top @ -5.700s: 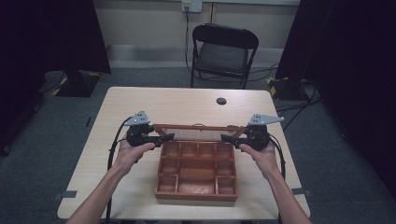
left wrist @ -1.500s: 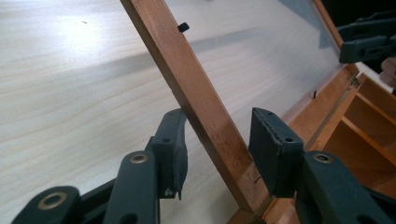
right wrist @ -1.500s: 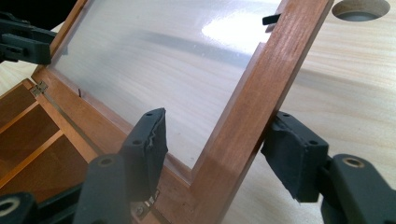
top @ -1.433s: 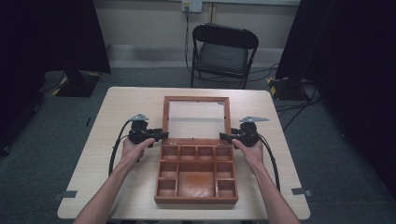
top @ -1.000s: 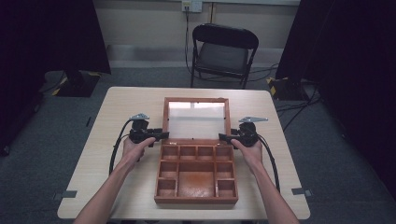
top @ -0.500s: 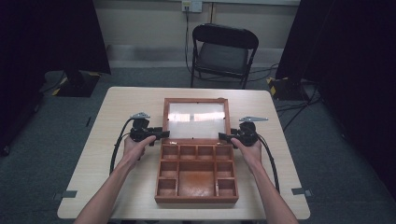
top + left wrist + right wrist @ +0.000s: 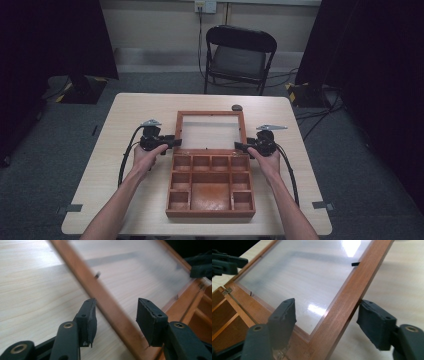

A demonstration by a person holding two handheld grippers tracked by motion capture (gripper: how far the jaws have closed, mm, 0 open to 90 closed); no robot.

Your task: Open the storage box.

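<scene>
A brown wooden box (image 7: 210, 212) with several empty compartments sits on the light table. Its glass-paned lid (image 7: 210, 114) is swung open away from me and leans far back behind the box. My left gripper (image 7: 172, 141) is open at the lid's left rail. In the left gripper view the rail (image 7: 100, 295) runs between the jaws of that gripper (image 7: 116, 303) without being clamped. My right gripper (image 7: 239, 146) is open at the lid's right rail. The wooden rail (image 7: 352, 290) and the pane (image 7: 299, 272) lie between the spread jaws of that gripper (image 7: 327, 303).
A small dark round object (image 7: 237, 107) lies on the table just behind the lid. A black folding chair (image 7: 240, 55) stands beyond the far edge. Bare tabletop (image 7: 125, 120) stretches to both sides of the box. A cable trails from each gripper.
The lid has swung from nearly shut, through upright, to leaning far back. Both grippers stayed at its sides near the hinges and moved only slightly.
</scene>
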